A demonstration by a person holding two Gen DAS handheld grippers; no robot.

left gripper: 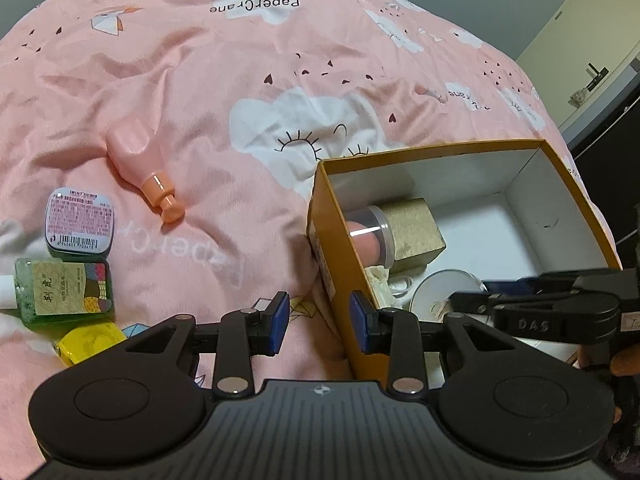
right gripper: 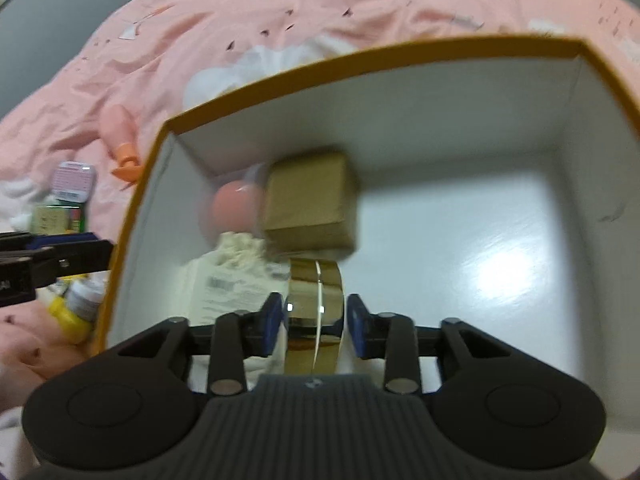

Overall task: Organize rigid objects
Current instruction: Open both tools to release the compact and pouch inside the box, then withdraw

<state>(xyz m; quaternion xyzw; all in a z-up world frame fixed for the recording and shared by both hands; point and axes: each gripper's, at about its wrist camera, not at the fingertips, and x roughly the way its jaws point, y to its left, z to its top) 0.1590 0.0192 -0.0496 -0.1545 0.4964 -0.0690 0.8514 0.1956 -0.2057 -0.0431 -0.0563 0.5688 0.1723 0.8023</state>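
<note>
My right gripper (right gripper: 313,320) sits inside the yellow box (right gripper: 132,216) with a shiny gold round tin (right gripper: 314,300) on edge between its blue pads; small gaps show either side, so I cannot tell whether it grips. Beyond lie a brown cube (right gripper: 310,200) and a pink ball (right gripper: 234,210). My left gripper (left gripper: 319,322) is wide and empty beside the box's near left corner; further left lie a peach bottle (left gripper: 140,160), mint tin (left gripper: 80,218) and green bottle (left gripper: 60,290).

An open orange box (left gripper: 352,248) with white inside sits on the right, holding a gold cube (left gripper: 416,232), a clear-capped pink jar (left gripper: 368,236) and a shiny gold disc (right gripper: 314,304) on edge. Left lie a peach bottle (left gripper: 140,160), mint tin (left gripper: 80,218), green bottle (left gripper: 60,288)
</note>
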